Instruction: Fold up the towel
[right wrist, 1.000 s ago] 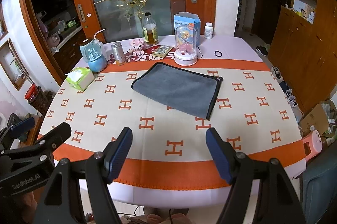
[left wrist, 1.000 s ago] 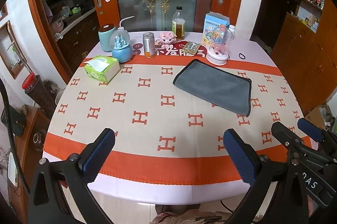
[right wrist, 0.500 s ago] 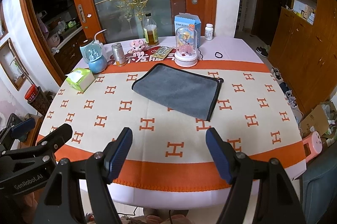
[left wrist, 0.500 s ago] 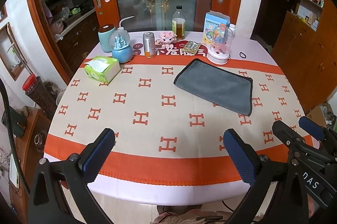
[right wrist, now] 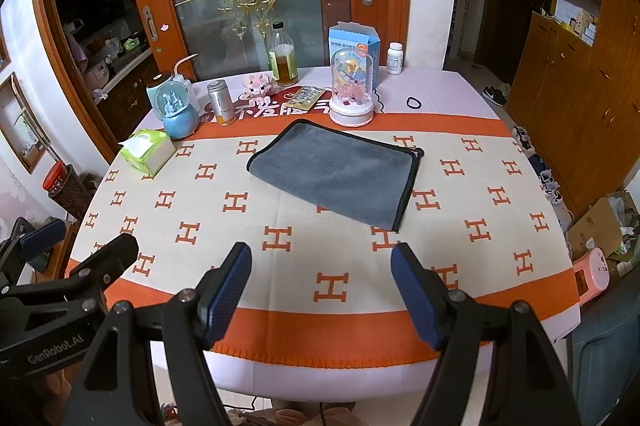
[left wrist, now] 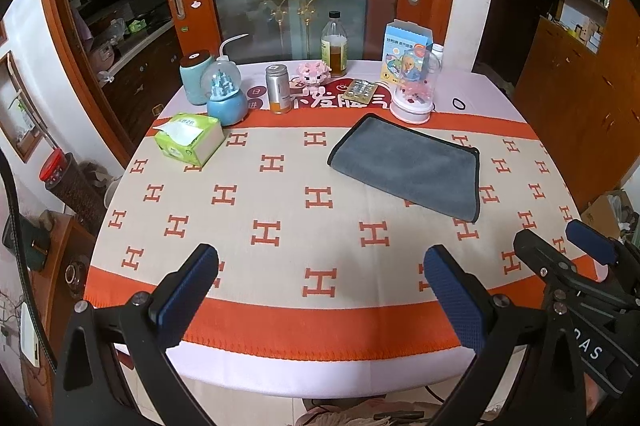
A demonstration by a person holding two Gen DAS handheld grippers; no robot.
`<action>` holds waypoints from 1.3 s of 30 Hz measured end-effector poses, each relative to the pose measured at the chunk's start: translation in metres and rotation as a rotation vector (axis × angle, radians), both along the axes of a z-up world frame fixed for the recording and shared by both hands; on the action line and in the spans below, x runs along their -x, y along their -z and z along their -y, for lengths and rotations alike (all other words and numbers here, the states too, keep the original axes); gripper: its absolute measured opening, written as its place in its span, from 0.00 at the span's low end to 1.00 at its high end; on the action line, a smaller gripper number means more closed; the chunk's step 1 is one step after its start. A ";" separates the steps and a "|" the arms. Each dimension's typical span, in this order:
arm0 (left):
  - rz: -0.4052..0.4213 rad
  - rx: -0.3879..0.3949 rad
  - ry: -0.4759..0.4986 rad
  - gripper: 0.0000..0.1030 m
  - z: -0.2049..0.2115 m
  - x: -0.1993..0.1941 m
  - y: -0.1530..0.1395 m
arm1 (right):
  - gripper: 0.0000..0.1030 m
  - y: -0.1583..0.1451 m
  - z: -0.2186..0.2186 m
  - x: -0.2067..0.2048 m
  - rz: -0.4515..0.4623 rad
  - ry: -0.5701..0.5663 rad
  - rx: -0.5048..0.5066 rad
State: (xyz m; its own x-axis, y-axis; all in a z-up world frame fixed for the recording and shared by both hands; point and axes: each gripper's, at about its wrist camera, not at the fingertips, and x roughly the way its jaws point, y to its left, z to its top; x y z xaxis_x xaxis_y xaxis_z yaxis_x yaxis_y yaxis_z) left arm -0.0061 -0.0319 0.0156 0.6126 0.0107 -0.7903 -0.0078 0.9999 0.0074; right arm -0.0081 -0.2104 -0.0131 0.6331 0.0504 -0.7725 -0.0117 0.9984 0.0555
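A grey towel point(left wrist: 408, 168) with a black hem lies flat and folded on the round table, right of centre; it also shows in the right wrist view point(right wrist: 336, 172). My left gripper point(left wrist: 320, 278) is open and empty, held above the table's near edge, well short of the towel. My right gripper point(right wrist: 320, 278) is open and empty, also over the near edge, with the towel straight ahead. The right gripper shows at the right edge of the left wrist view point(left wrist: 568, 258), and the left gripper at the left edge of the right wrist view point(right wrist: 76, 258).
The table point(left wrist: 280, 314) has an orange and cream H-patterned cloth. At its far side stand a green tissue box point(left wrist: 188, 138), a blue snow globe point(left wrist: 226, 94), a metal can point(left wrist: 279, 89), a bottle point(left wrist: 334, 46), a domed toy point(left wrist: 414, 86) and a hair tie point(left wrist: 459, 103). Wooden cabinets point(right wrist: 580, 74) stand right.
Both views have shifted very slightly; the towel sits a touch lower in frame. Both grippers stay open and the towel has not moved.
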 end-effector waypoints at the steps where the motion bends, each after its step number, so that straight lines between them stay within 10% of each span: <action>1: 0.000 0.001 0.001 0.99 0.000 -0.001 0.000 | 0.70 0.000 0.000 0.000 0.000 -0.001 -0.001; 39: -0.016 0.007 0.031 0.99 0.000 -0.011 0.007 | 0.70 0.009 0.000 -0.005 -0.010 0.010 0.004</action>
State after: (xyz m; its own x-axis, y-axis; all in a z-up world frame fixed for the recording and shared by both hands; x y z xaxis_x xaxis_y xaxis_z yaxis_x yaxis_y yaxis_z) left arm 0.0054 -0.0316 0.0082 0.6001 -0.0138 -0.7998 0.0236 0.9997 0.0004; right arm -0.0031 -0.2105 -0.0222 0.6260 0.0413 -0.7787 -0.0015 0.9987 0.0517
